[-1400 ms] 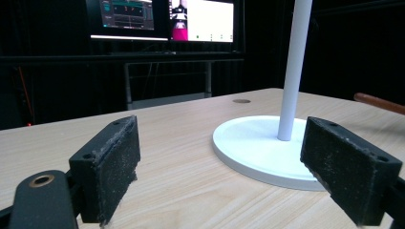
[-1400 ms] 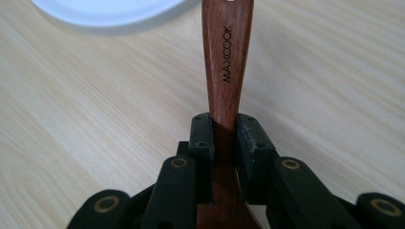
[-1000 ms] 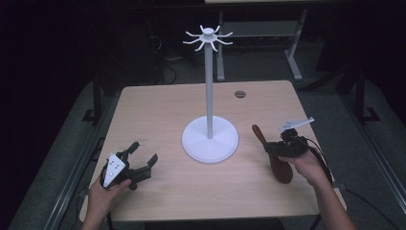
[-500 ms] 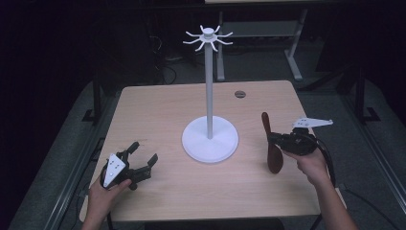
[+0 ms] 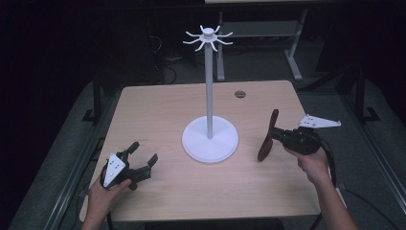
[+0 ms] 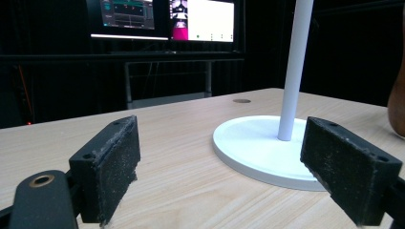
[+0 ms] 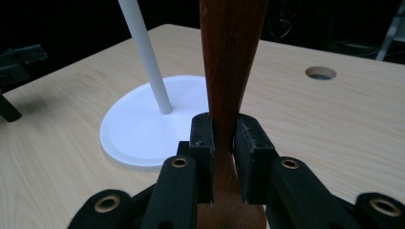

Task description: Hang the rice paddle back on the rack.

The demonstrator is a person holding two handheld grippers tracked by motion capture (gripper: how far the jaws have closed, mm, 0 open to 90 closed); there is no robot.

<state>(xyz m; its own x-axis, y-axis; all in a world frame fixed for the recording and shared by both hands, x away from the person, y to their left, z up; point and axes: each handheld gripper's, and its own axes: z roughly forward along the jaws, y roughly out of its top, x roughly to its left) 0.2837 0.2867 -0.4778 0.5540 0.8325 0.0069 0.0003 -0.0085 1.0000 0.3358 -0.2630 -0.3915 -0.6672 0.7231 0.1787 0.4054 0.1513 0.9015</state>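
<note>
right gripper [image 5: 282, 138]: jaws pinching brown wooden spoon [image 5: 267, 136], lifted above table [image 5: 158, 110], right of white stand [image 5: 209, 139] | left gripper [image 5: 141, 165]: jaws spread, nothing between, low at table's near-left

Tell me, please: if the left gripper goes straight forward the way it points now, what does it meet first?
Most likely the white stand. The left gripper rests low on the table with open jaws, and the stand's round base lies ahead, slightly right of centre. The line's exact aim is uncertain; it might pass the base's left edge.
</note>
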